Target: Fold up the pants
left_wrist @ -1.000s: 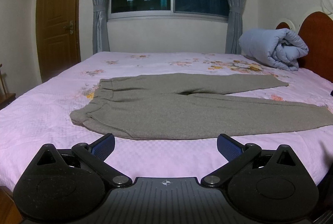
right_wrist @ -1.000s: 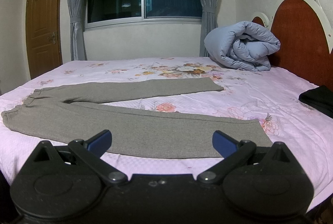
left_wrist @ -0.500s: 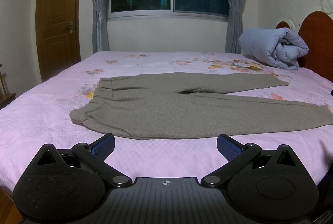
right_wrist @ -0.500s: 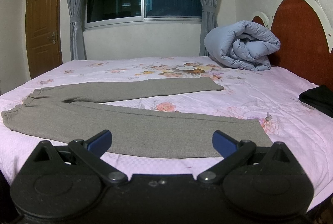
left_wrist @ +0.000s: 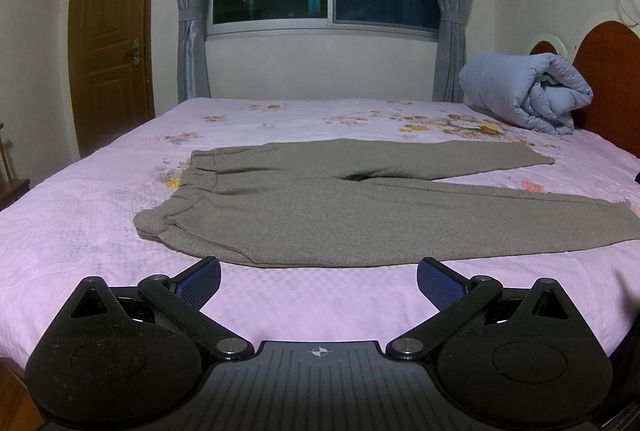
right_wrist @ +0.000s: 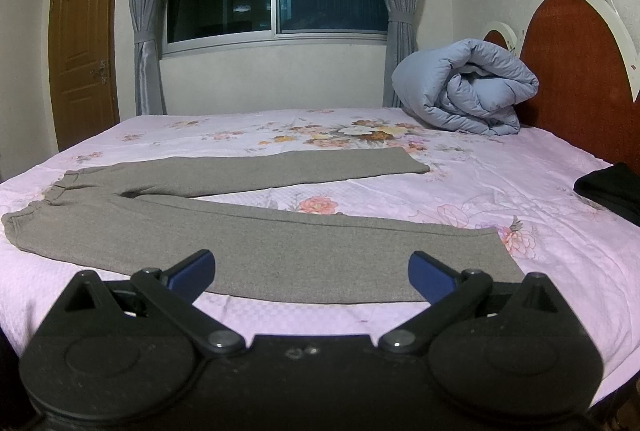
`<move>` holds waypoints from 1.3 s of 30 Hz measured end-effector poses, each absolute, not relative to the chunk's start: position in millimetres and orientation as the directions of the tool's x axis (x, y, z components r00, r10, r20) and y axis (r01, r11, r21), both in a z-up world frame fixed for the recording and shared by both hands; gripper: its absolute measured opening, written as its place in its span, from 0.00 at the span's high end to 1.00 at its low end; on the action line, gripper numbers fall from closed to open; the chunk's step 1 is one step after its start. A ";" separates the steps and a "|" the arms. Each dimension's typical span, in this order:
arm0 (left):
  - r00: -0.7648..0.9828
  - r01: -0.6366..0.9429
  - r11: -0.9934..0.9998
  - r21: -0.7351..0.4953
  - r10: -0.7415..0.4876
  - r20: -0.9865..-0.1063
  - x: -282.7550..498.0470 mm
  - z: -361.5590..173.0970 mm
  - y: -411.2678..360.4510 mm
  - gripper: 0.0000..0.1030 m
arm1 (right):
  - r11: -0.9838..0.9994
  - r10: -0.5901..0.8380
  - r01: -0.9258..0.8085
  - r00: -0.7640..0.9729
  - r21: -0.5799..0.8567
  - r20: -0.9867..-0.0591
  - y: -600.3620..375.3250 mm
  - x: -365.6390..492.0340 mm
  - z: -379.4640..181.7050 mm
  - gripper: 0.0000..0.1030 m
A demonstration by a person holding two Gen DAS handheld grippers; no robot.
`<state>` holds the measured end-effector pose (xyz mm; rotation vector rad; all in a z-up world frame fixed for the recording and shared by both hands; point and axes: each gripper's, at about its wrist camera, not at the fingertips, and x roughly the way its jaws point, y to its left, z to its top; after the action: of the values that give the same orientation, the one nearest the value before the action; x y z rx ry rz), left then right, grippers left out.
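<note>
My left tool [left_wrist: 319, 277] is released, its blue pads spread wide and empty above the near edge of the bed [left_wrist: 72, 231], just short of the grey pants [left_wrist: 320, 215]. The pants lie flat on the pink floral sheet, waistband to the left, both legs running right and parted in a narrow V. My right tool [right_wrist: 311, 273] is likewise released and holds nothing, with the near leg's hem just beyond its pads. A rolled blue duvet [right_wrist: 464, 91] rests by the red headboard [right_wrist: 576, 71]; a dark garment [right_wrist: 612, 191] lies at the far right. No label or legible writing is visible on anything.
</note>
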<state>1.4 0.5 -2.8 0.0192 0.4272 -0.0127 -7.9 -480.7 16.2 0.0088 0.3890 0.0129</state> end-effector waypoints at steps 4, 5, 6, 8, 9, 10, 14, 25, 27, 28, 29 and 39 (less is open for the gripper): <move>0.910 0.016 1.000 0.015 -0.009 -0.415 1.5 -2.7 0.6 0.00 | 1.000 0.014 -0.011 0.925 0.011 -0.380 -480.5 -7.6 16.1 0.05; 0.910 0.017 1.000 0.015 -0.009 -0.415 1.6 -2.7 0.5 0.00 | 1.000 0.014 -0.011 0.925 0.011 -0.379 -480.5 -7.5 16.1 0.05; 0.910 0.016 1.000 0.016 -0.008 -0.415 1.5 -2.7 0.6 0.00 | 1.000 0.014 -0.011 0.925 0.011 -0.379 -480.4 -7.5 16.0 0.05; 0.910 0.017 1.000 0.016 -0.009 -0.416 1.6 -2.7 0.7 0.00 | 1.000 0.014 -0.011 0.925 0.011 -0.381 -480.4 -7.4 16.0 0.05; 0.910 0.016 1.000 0.016 -0.008 -0.415 1.5 -2.7 0.7 0.00 | 1.000 0.014 -0.011 0.925 0.011 -0.380 -480.3 -7.7 16.1 0.05; 0.910 0.017 1.000 0.015 -0.009 -0.415 1.6 -2.7 0.9 0.00 | 1.000 0.014 -0.010 0.925 0.011 -0.379 -480.3 -7.6 16.0 0.05; 0.909 0.013 1.000 0.018 -0.004 -0.417 1.6 -2.6 0.9 0.00 | 1.000 0.014 -0.011 0.925 0.011 -0.380 -480.4 -7.5 16.0 0.05; 0.909 0.013 1.000 0.019 -0.004 -0.418 1.6 -2.8 1.1 0.00 | 1.000 0.014 -0.011 0.924 0.011 -0.381 -480.8 -7.2 15.6 0.05; 0.909 0.012 1.000 0.019 -0.003 -0.417 1.5 -2.9 1.0 0.00 | 1.000 0.014 -0.011 0.924 0.011 -0.381 -480.8 -7.2 15.6 0.05; 0.908 0.012 1.000 0.019 -0.003 -0.418 1.7 -2.9 1.2 0.00 | 1.000 0.014 -0.011 0.924 0.011 -0.381 -480.8 -7.0 15.6 0.05; 0.908 0.012 1.000 0.019 -0.003 -0.418 1.7 -2.9 1.0 0.00 | 1.000 0.014 -0.011 0.924 0.011 -0.381 -480.9 -7.1 15.6 0.05; 0.899 -0.008 0.999 0.036 0.024 -0.438 5.7 -4.1 -1.1 0.00 | 1.000 0.013 -0.008 0.925 0.016 -0.379 -481.5 -9.3 14.9 0.05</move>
<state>5.7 -1.1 -4.1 0.0337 0.4542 0.0166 -9.3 -481.5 14.9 0.0137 0.3892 0.0111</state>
